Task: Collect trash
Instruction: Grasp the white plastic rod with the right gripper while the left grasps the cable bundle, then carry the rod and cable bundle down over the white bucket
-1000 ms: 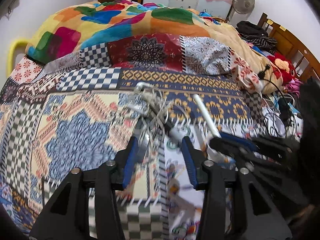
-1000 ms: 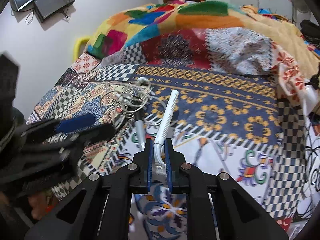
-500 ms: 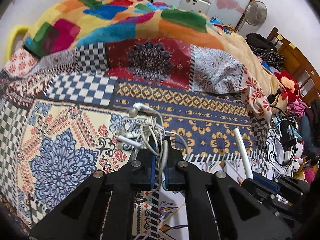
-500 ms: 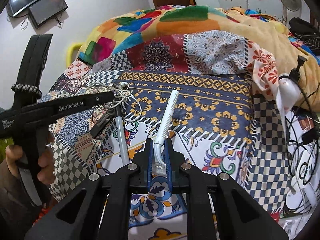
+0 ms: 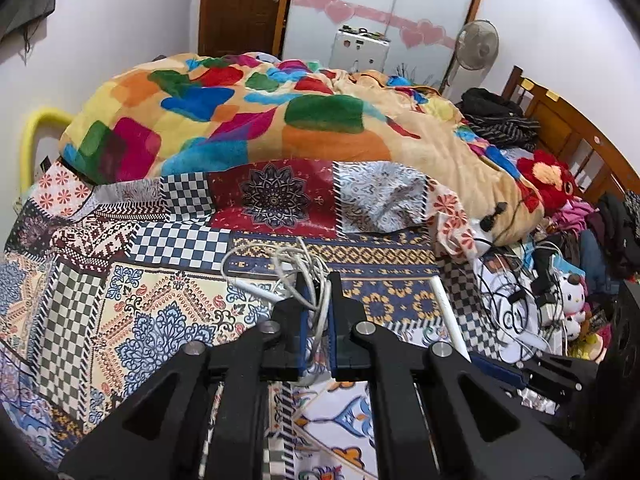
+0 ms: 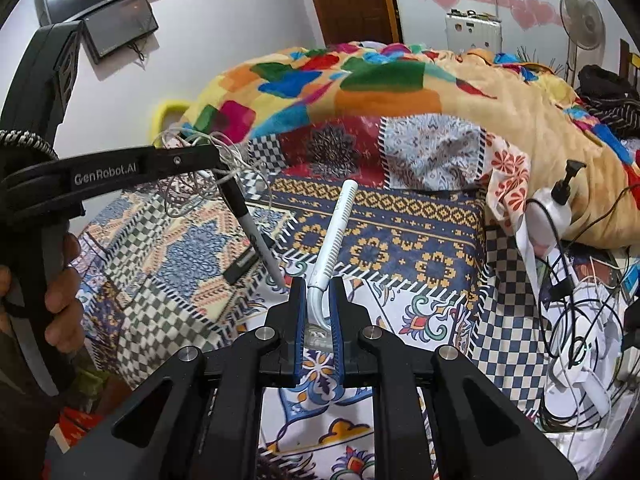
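Above bedspread (image 5: 168,312) | left gripper (image 5: 317,304) clamps cable tangle (image 5: 298,264) | right gripper (image 6: 319,300) clamps razor (image 6: 336,232)

Both fisheye wrist cameras look forward along their own fingers, close above the patchwork-covered bed (image 5: 168,320), facing the colourful blanket (image 6: 360,80) and far door. The right view, angled slightly leftward, catches the left gripper (image 6: 216,160) from the side; both share the bedspread, blanket and standing fan (image 5: 478,46).
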A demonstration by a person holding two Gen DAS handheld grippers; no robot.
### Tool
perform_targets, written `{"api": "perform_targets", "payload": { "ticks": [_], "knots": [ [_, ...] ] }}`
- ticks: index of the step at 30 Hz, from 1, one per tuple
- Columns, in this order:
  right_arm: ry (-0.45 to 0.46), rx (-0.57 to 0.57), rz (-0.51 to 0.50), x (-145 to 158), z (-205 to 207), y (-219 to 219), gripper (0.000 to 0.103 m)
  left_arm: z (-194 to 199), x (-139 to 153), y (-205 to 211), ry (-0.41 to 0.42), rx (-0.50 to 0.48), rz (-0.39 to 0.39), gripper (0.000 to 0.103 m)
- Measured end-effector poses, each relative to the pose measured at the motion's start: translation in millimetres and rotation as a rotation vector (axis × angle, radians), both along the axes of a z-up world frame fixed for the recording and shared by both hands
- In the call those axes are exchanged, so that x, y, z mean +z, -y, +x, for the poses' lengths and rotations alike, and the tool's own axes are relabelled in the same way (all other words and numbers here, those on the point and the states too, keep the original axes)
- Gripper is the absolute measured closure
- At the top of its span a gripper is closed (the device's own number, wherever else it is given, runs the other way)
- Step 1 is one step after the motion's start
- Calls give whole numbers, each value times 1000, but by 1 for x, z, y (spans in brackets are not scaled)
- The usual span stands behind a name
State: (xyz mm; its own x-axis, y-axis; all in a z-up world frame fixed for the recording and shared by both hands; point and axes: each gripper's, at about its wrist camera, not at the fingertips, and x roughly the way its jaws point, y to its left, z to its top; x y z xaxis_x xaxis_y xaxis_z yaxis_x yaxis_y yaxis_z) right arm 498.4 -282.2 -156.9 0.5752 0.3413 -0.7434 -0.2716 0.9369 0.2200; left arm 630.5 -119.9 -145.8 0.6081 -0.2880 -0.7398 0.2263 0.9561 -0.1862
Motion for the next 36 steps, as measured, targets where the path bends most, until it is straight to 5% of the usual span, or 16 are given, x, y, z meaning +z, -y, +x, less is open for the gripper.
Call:
{"api": "perform_targets", "payload": {
  "ticks": [9, 16, 21, 36],
  "knots": [
    [28, 10, -10, 21, -16, -2, 92, -15, 5, -16, -14, 54, 22, 98],
    [44, 19, -21, 31, -24, -3, 92, -31, 50, -39, 110, 111, -25, 98],
    [41, 22, -16, 37, -30, -6, 92, -42, 66, -43, 127, 125, -16, 98],
    [113, 99, -36, 89, -86, -48, 92, -159, 73, -88, 106, 163, 86, 98]
  ]
}}
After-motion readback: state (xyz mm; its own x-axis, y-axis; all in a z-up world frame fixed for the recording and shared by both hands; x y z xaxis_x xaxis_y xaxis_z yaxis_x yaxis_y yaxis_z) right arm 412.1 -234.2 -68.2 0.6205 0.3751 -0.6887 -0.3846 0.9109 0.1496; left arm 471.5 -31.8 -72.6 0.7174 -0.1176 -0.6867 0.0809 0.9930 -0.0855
